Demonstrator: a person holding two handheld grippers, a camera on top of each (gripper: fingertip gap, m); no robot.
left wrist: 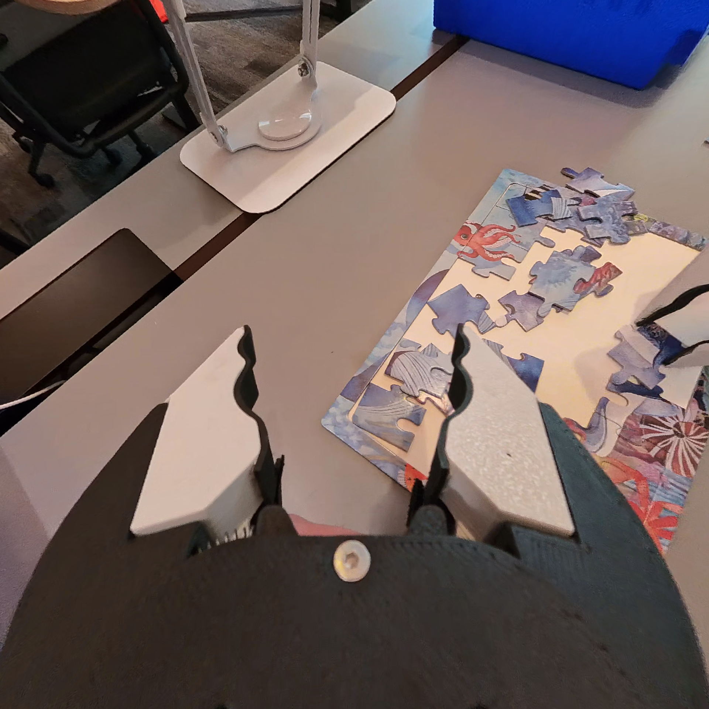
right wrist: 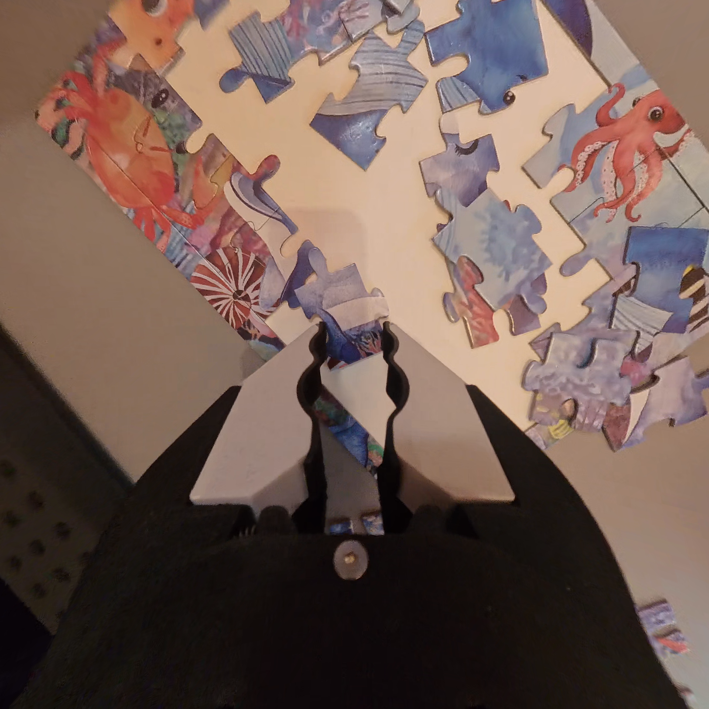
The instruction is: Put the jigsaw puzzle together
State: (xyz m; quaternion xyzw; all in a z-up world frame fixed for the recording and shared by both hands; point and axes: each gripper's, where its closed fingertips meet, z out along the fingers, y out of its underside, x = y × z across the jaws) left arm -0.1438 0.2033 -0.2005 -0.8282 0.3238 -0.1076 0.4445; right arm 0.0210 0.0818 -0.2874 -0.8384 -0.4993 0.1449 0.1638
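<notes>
On the left, our left gripper [left wrist: 353,337] hangs with jaws spread and empty above the counter [left wrist: 307,268], just beside the near edge of the puzzle tray [left wrist: 345,414]. A white lamp base [left wrist: 291,149] sits well apart, a blue bin [left wrist: 568,34] farther back.

On the right, our right gripper [right wrist: 353,326] has jaws clenched on a blue piece [right wrist: 345,307], held against the seated shell-pattern border [right wrist: 230,287].

Risks, as we judge them: the piece looks tilted, so a misaligned tab could ride up instead of seating, and pushing might shift the tray or nudge the loose pieces [right wrist: 495,253].

Only the left wrist view shows the counter and lamp. Only the right wrist view shows the crab corner [right wrist: 126,161] and the grip up close.
</notes>
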